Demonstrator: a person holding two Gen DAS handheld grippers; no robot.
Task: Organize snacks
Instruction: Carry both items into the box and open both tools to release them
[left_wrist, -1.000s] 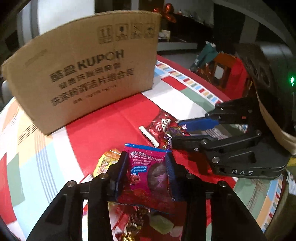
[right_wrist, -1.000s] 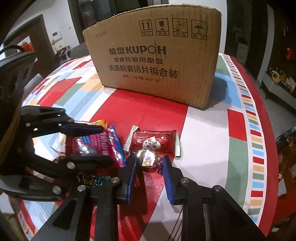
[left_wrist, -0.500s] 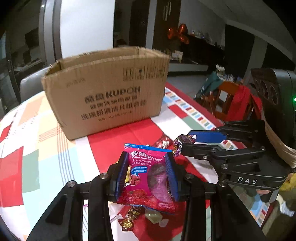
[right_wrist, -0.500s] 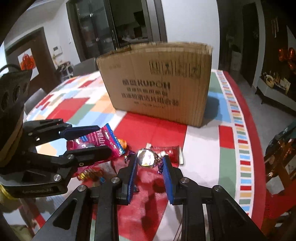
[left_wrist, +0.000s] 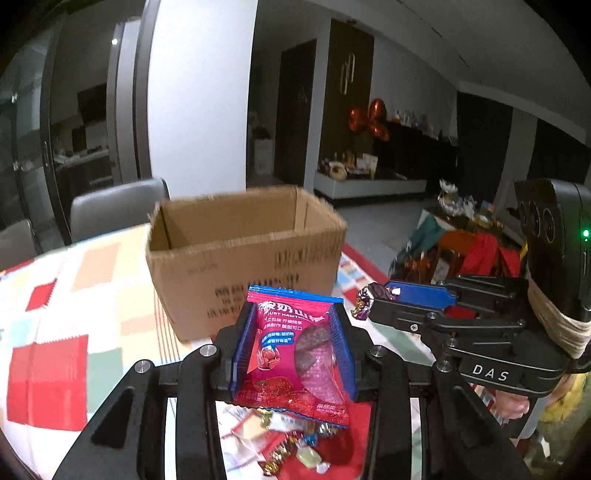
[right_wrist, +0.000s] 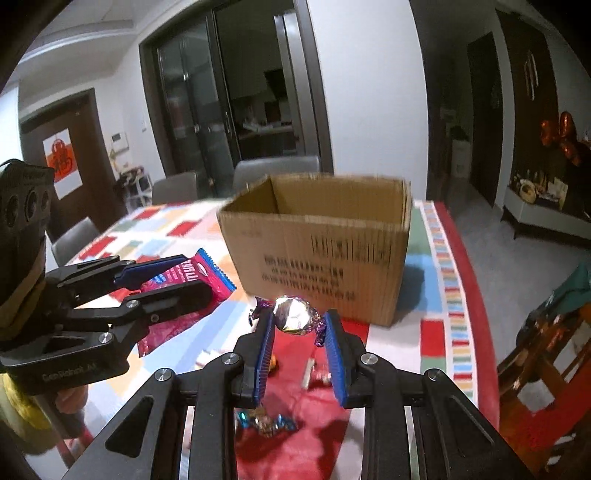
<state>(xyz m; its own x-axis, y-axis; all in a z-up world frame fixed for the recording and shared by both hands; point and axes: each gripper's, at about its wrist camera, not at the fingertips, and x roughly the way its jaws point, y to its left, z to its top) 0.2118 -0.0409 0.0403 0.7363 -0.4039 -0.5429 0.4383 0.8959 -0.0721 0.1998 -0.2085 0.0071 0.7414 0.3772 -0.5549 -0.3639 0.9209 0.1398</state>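
Observation:
My left gripper (left_wrist: 293, 314) is shut on a pink snack packet (left_wrist: 295, 347) with a blue top edge, held above the table. In the right wrist view the same packet (right_wrist: 199, 273) sticks out of the left gripper (right_wrist: 177, 273) at the left. My right gripper (right_wrist: 297, 319) is shut on a foil-wrapped candy (right_wrist: 293, 314) with purple twisted ends; that candy (left_wrist: 369, 297) also shows at the right gripper's tip (left_wrist: 384, 299) in the left wrist view. An open cardboard box (left_wrist: 243, 254) (right_wrist: 325, 251) stands ahead on the table, its inside partly visible.
Loose wrapped candies (left_wrist: 295, 439) (right_wrist: 266, 421) lie on the patterned red-and-pastel tablecloth (left_wrist: 55, 332) below the grippers. Grey chairs (left_wrist: 114, 206) stand behind the table. A cluttered side area with red items (left_wrist: 480, 251) lies past the table's right edge.
Both grippers rose with their snacks, from just above the tablecloth to about the height of the box's rim. The box's open top has come into view.

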